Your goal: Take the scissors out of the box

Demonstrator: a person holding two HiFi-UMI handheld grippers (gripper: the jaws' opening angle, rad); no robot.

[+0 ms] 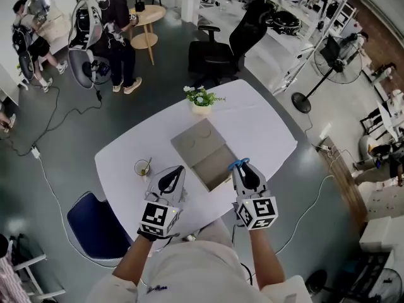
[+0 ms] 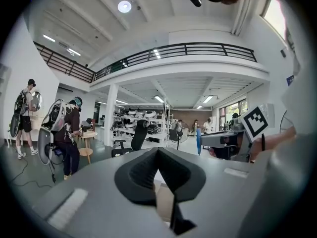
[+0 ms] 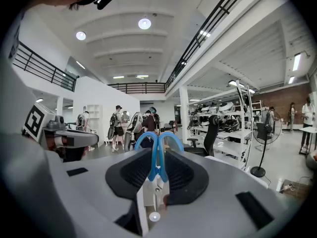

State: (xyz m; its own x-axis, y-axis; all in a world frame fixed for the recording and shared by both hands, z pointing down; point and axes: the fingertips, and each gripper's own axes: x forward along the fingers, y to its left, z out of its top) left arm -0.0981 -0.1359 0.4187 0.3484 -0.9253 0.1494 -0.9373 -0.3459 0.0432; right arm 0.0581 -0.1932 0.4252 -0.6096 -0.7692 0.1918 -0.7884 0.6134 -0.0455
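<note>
Scissors [image 3: 154, 158] sit pinched in the right gripper [image 3: 157, 170]. Its jaws are closed partway on the metal just behind the blue handle loops, which stick out past the jaw tips, while the blades run back toward the camera. The gripper points nearly level, and only the room shows beyond it, so I judge the scissors to be already lifted out.

In the head view, the left gripper [image 1: 169, 183] is at 9 o'clock of the right one, its jaws pressed together on nothing. The open grey box [image 1: 189, 142] lies on the white table [image 1: 265, 131] at about 11 o'clock of the right gripper, with the blue handles just at its near right edge. A small potted plant [image 1: 201, 98] stands at 12 o'clock of the box and a cup [image 1: 142, 167] at 9 o'clock.

To finish the step well, hold the pinch firm so the scissors cannot pivot around the thin metal. Carry them toward the bare table at 3 o'clock, away from the box wall and flap, and lower them flat before easing the jaws apart. The blades point back at the person, so the wrist should stay steady. The left gripper could hold the box down if it shifts.
</note>
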